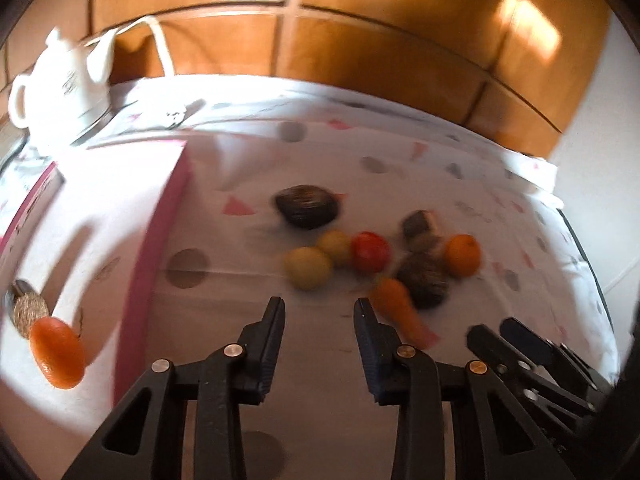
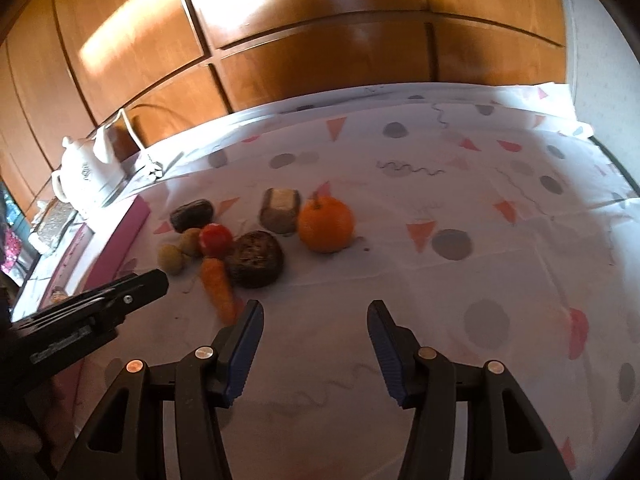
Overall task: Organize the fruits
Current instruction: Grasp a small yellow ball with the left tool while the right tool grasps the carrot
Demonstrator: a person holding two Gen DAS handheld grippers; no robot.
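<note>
Leftmost, I see an orange fruit (image 1: 58, 354) lying inside the pink box (image 1: 152, 264). My left gripper (image 1: 320, 308) hangs with jaws spread, nothing between them, just short of the yellow balls (image 1: 308, 267), tomato (image 1: 370, 252) and carrot (image 1: 398, 308). My right gripper (image 2: 316, 312) is likewise spread and empty, the orange (image 2: 326, 224) beyond it.

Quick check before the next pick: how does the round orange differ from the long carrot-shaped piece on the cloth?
The orange is round with a short stem on top; the carrot-shaped piece is long and tapered, with no visible stem. The orange sits at the pile's far right edge, while the carrot-shaped piece lies flat nearest both grippers, beside the dark round fruit. Both are orange and rest loose on the tablecloth, outside the pink box.
</note>
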